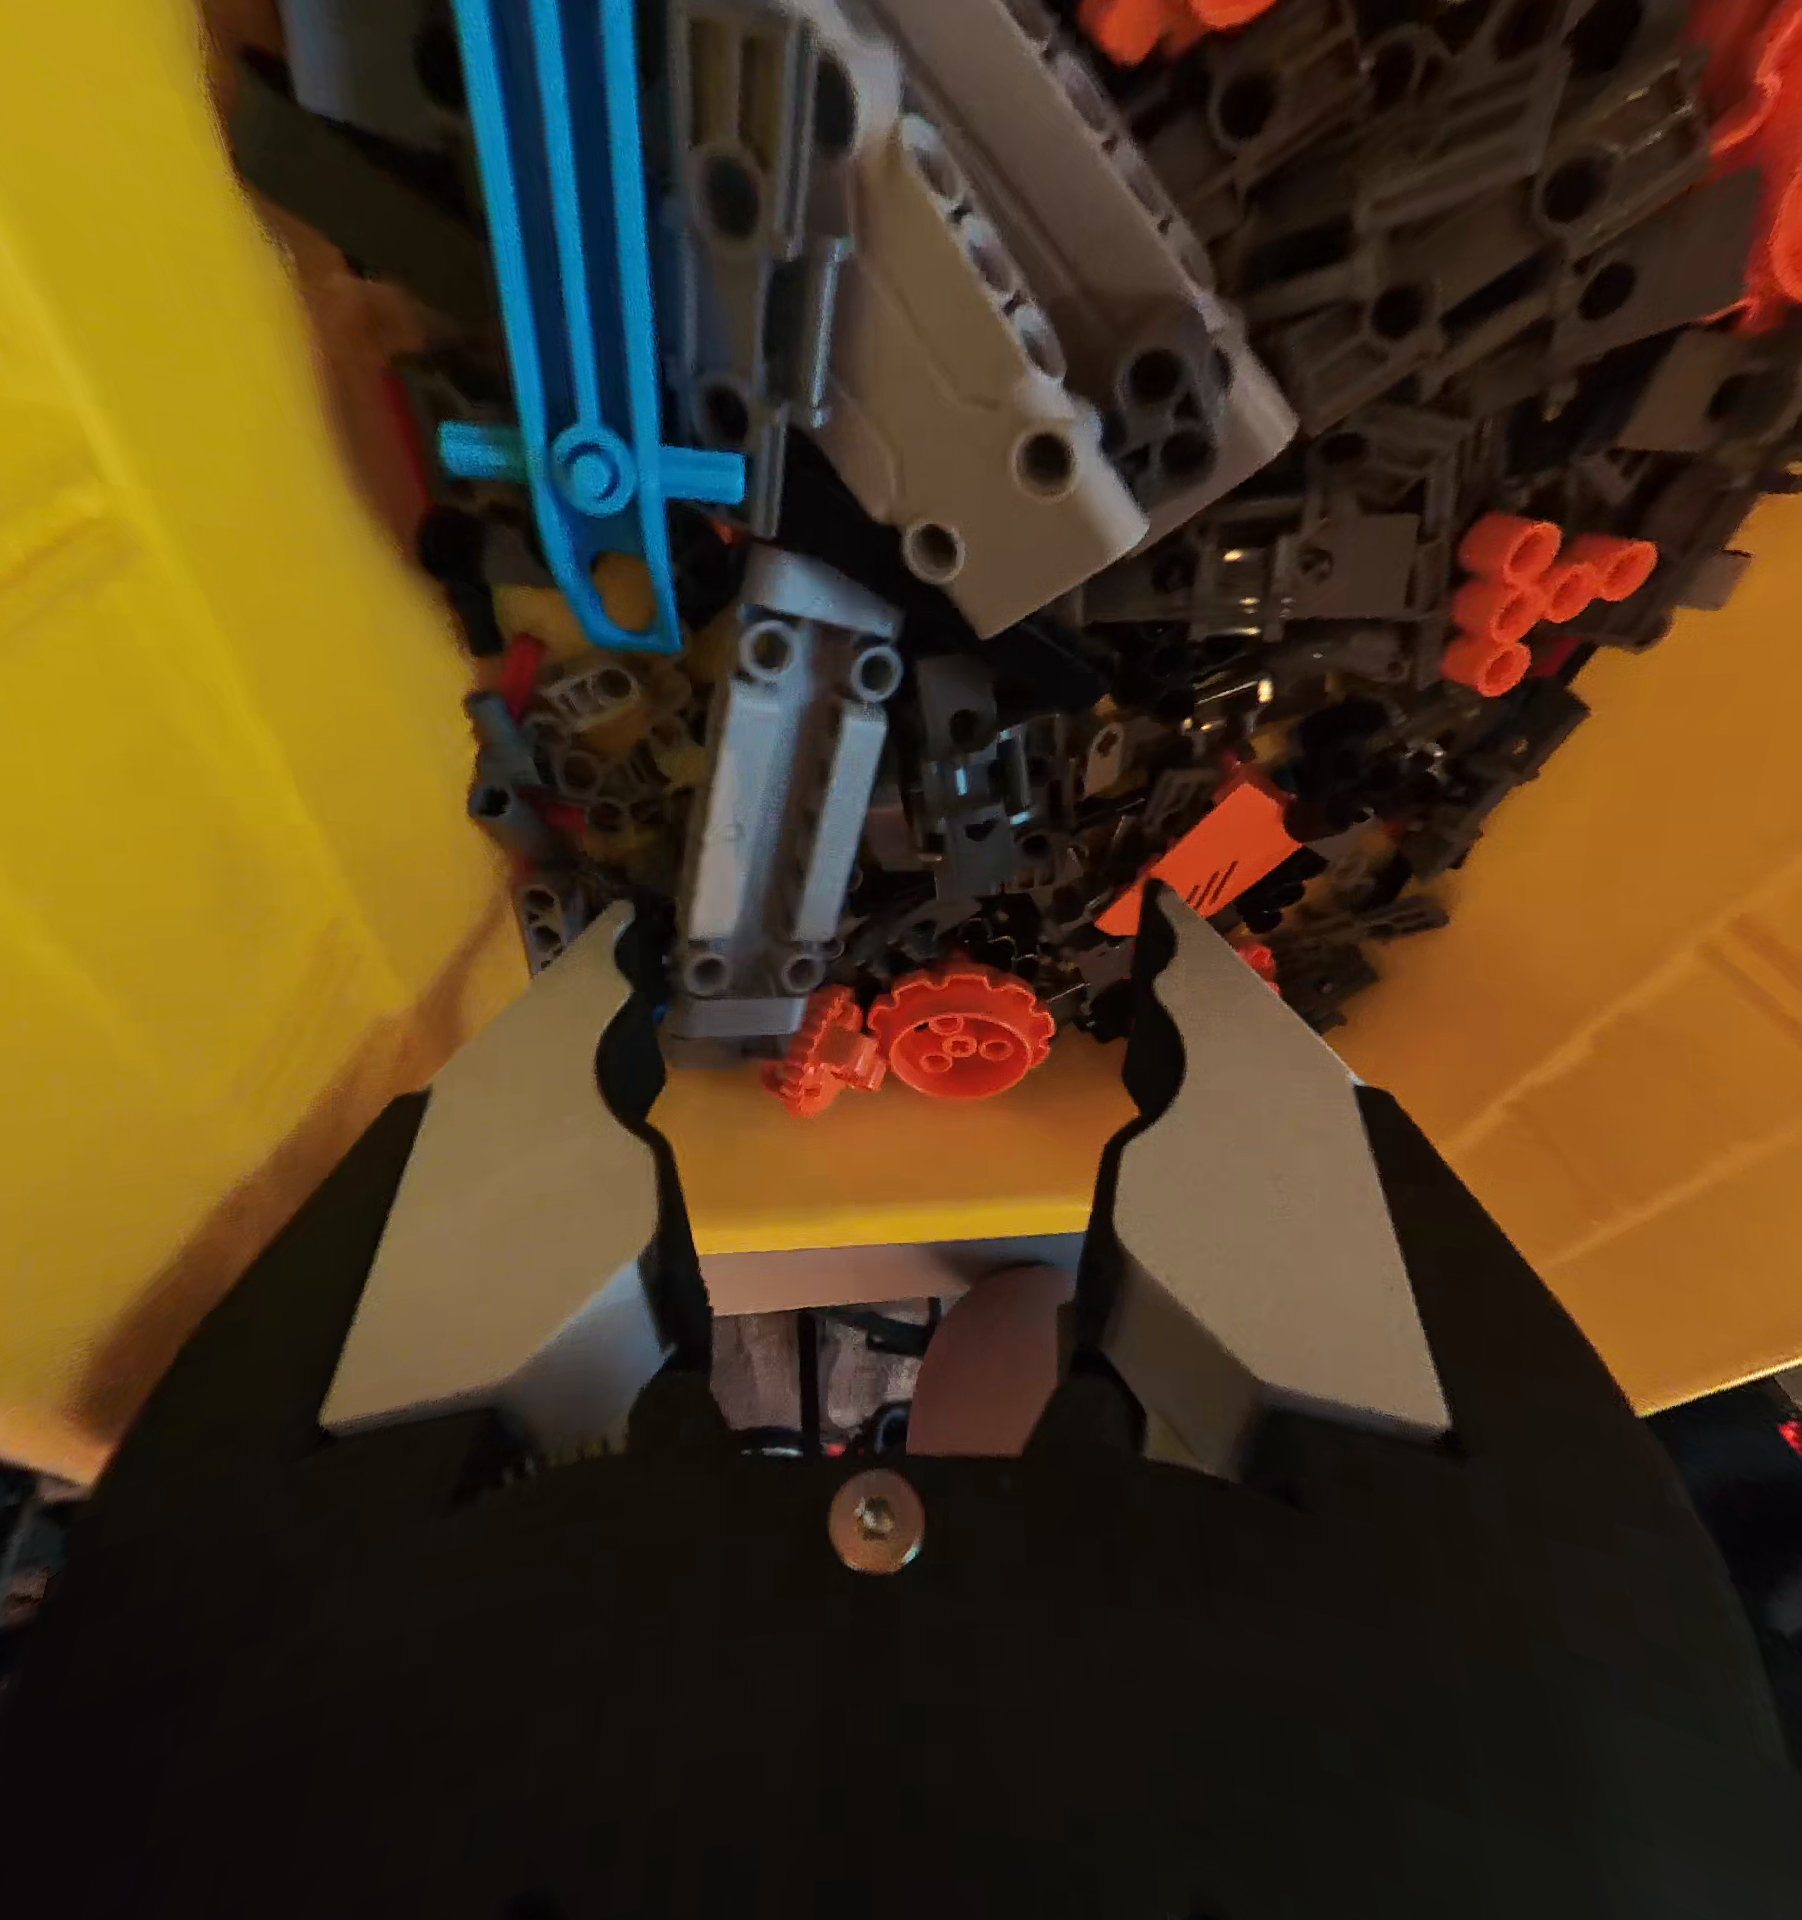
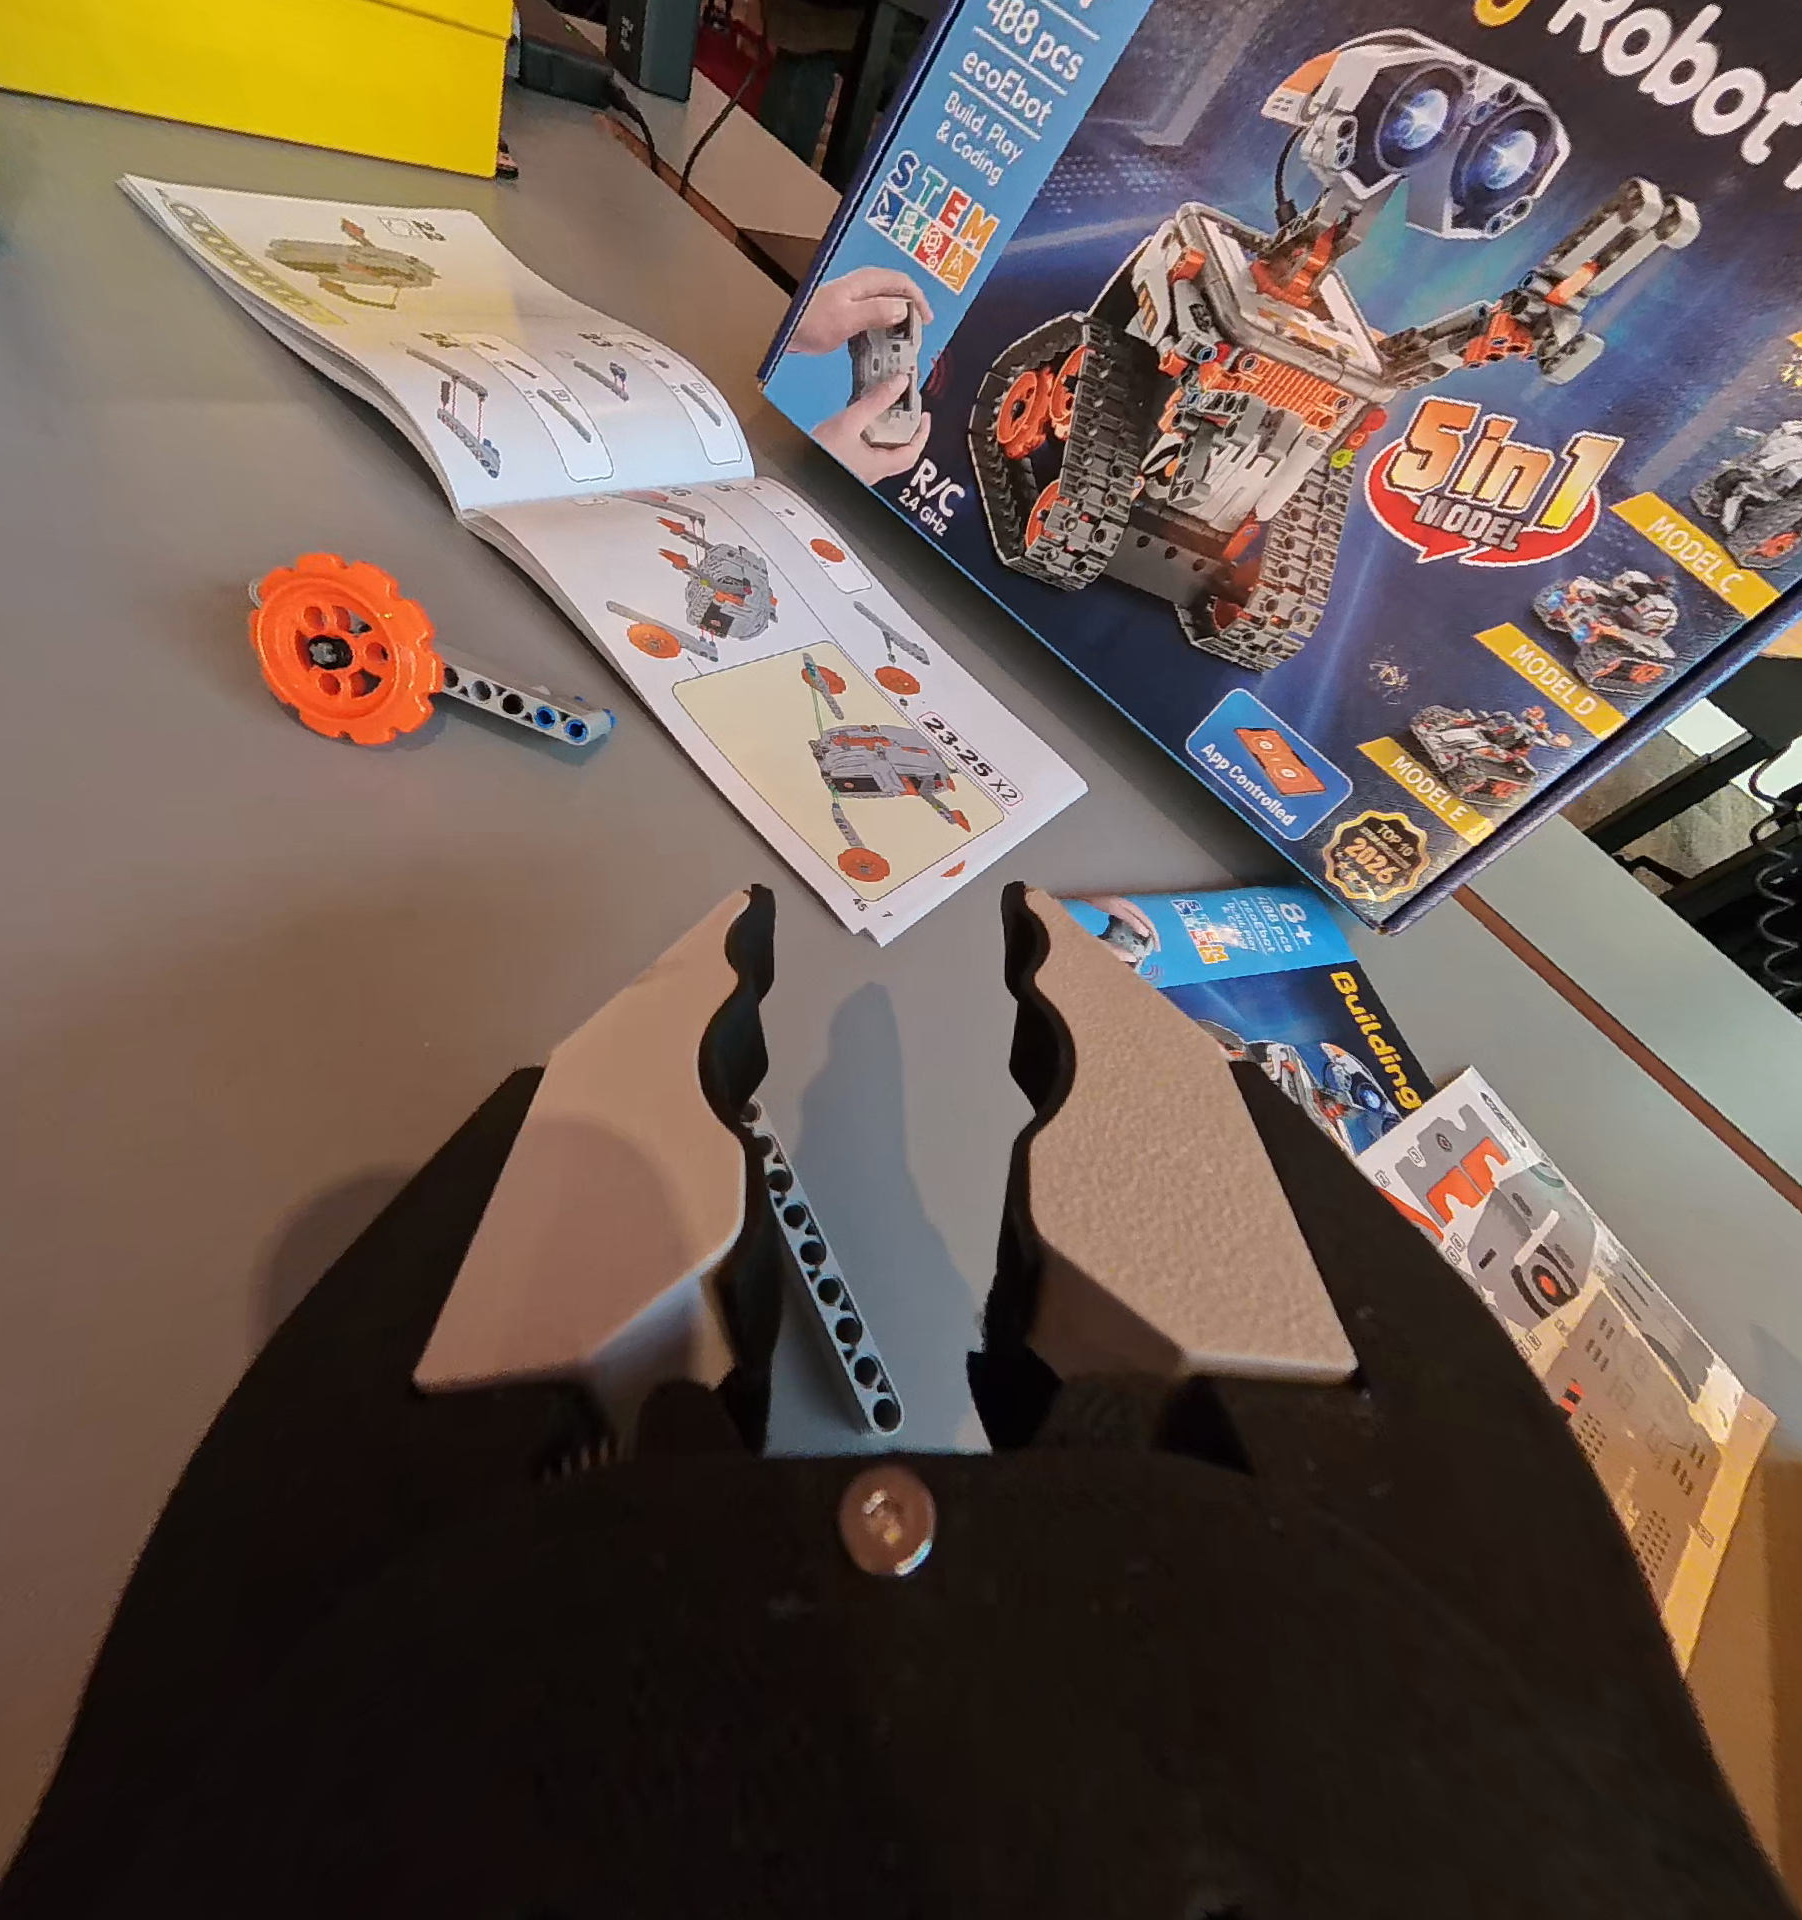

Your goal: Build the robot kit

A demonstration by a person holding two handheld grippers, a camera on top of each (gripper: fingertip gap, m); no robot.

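In the left wrist view my left gripper [image 1: 886, 925] is open and empty, hovering over a heap of building-kit parts in a yellow box [image 1: 876, 1164]. Between its fingertips lie an orange toothed wheel [image 1: 959, 1034], a small orange gear [image 1: 824, 1049] and a light grey beam block [image 1: 783, 821]. In the right wrist view my right gripper [image 2: 881, 909] is open and empty above a grey table [image 2: 149, 987]. A long grey holed beam [image 2: 824, 1268] lies on the table beneath it, beside the left finger. An orange wheel fixed on a grey beam [image 2: 357, 655] lies farther off at the left.
A blue frame piece [image 1: 575, 312], a large light grey housing [image 1: 1022, 343] and orange connectors [image 1: 1531, 603] lie in the heap. An open instruction booklet [image 2: 606, 520], the upright kit box [image 2: 1344, 395], a second booklet [image 2: 1281, 1008], a sticker sheet [image 2: 1562, 1309] and a yellow box [image 2: 253, 73] are on the table. The tips of one gripper are about 55 cm away from the tips of the other.
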